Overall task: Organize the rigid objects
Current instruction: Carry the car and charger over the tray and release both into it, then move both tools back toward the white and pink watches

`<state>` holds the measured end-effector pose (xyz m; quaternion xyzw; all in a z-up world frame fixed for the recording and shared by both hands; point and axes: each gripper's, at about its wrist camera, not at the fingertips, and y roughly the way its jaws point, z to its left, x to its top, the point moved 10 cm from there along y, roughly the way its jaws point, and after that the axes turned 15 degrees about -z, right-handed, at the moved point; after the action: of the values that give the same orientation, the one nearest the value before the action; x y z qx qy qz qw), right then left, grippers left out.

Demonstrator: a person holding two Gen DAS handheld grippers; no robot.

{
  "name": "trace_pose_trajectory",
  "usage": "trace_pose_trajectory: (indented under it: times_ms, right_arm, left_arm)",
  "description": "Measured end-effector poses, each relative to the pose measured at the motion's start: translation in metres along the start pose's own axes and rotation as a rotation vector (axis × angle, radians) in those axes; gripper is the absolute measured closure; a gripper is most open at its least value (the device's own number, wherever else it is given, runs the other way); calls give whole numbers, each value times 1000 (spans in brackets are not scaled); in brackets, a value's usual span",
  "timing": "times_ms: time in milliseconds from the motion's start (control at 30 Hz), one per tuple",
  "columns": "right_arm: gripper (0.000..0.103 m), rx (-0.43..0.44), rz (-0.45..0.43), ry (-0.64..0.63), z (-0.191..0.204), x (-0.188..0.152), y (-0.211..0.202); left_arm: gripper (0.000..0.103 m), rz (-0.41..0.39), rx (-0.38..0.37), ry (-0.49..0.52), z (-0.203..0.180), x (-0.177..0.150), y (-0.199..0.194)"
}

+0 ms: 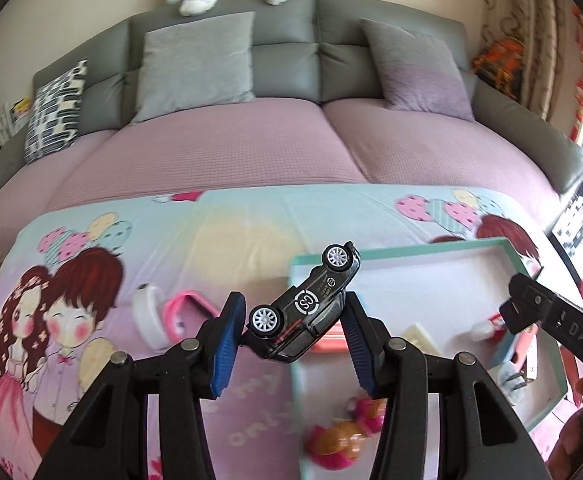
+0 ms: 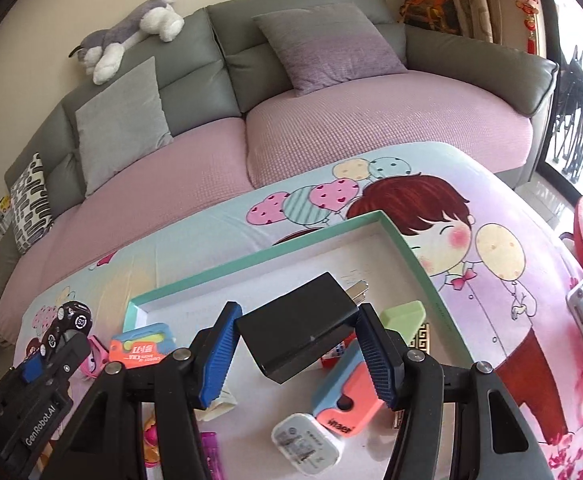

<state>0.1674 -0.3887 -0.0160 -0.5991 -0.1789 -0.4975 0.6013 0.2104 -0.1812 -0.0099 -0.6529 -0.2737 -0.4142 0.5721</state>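
left tongs [image 1: 295, 334] clamped on toy car [image 1: 305, 312], lower centre. right tongs [image 2: 297, 344] clamped on black charger [image 2: 297, 330]. both judged rigid, light, slick; best gripped across flat sides.

Left gripper [image 1: 293, 344] is clamped on a toy car [image 1: 305, 310], angled down. Right gripper [image 2: 297, 354] is pinching a black charger [image 2: 297, 332], same downward tilt.

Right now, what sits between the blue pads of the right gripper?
In the right wrist view, the right gripper pads clamp a black rectangular plug adapter, prongs pointing away, held above the teal-rimmed white tray.
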Motion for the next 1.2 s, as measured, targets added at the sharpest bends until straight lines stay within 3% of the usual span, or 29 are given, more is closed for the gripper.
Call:
trace_pose_trajectory:
  times_ms: [167,367,900,1033,1200]
  right_arm:
    - [41,-17,1,-2,-11,1,0]
    - [41,-16,15,-10,-11,-3,3]
    - [41,-6,62,-46,0,-16,15]
    - [41,-11,59,-61,0,-15,14]
    - [36,-20,56,-62,-1,-13,14]
  left_arm:
    - [52,13,-56,49,-38,-4,6]
    - [52,34,-75,74,-54,-11,12]
    - [52,83,-75,76,-56,-24,26]
    - [43,83,-72,75,-54,-23,24]
    - [42,78,-61,66,-48,-20,22]
